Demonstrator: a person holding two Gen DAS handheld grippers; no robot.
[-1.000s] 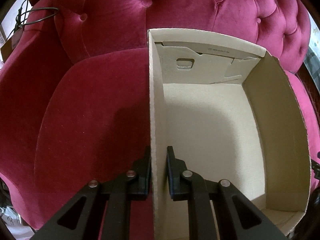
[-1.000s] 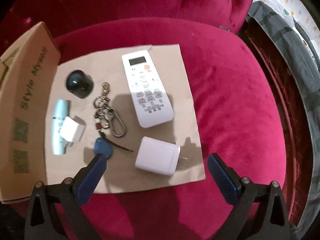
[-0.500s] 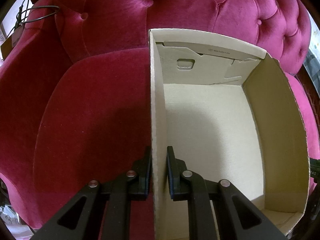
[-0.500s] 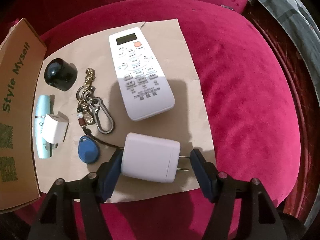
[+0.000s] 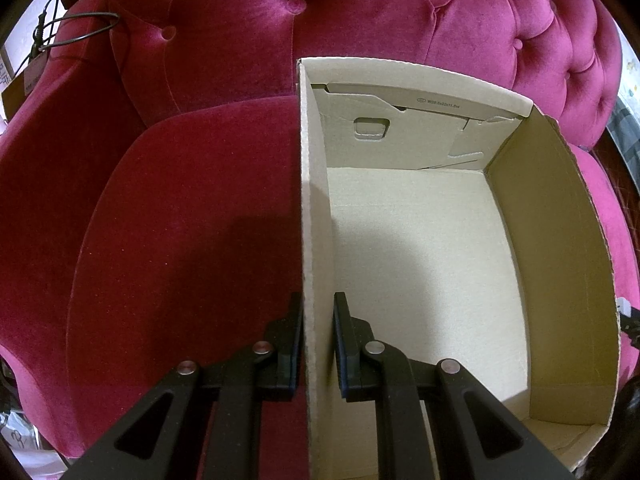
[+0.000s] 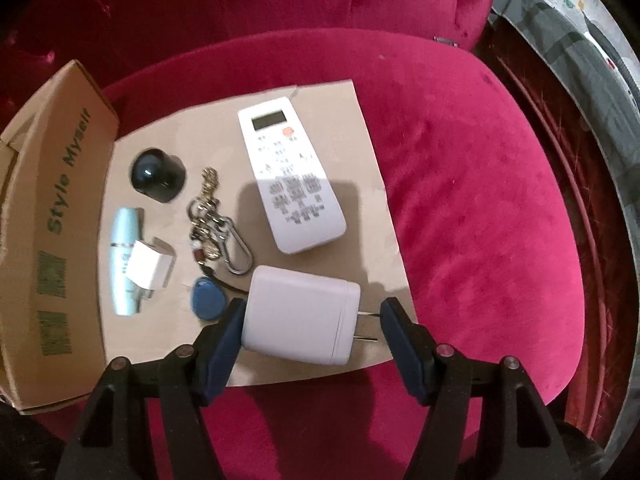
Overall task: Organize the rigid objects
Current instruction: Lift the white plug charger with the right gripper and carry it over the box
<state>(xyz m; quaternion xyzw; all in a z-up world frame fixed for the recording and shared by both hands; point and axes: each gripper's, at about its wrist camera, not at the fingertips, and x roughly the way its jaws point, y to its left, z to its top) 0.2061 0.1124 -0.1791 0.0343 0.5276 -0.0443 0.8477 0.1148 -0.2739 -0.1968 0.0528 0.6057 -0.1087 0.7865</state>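
Your right gripper (image 6: 310, 322) has the white charger block (image 6: 300, 318) between its fingers. The left pad sits against the block's flat end and the right pad meets the tips of the two prongs (image 6: 366, 326), so it reads as clamped end to end, jaws about mid-width. The block looks lifted off the brown cardboard sheet (image 6: 368, 168), judging by its shadow, but you can't be sure from this view.

Just left of the block lies a blue key fob (image 6: 207, 301), its cord running to a key bunch with carabiner (image 6: 218, 224). Beyond that a white remote (image 6: 289, 172) lies face up, screen end away from you. Further left: a small white plug cube (image 6: 149, 269) resting on a pale blue tube (image 6: 125, 256), and a dark round cap (image 6: 158, 174) behind them. All of these rest on the cardboard sheet, which lies on the red velvet seat cushion (image 6: 480, 200).

At the sheet's left edge stands the cardboard box (image 6: 48, 208), green print on its outer wall.

Your left gripper (image 5: 318, 344) is pinched narrow on the box's left wall (image 5: 316, 216), one finger outside, one inside. Box interior is bare cardboard, and the far wall has a cut-out tab (image 5: 372, 130). The box sits on the same red tufted sofa (image 5: 360, 12). A thin dark wire loop (image 5: 80, 30) hangs at upper left.
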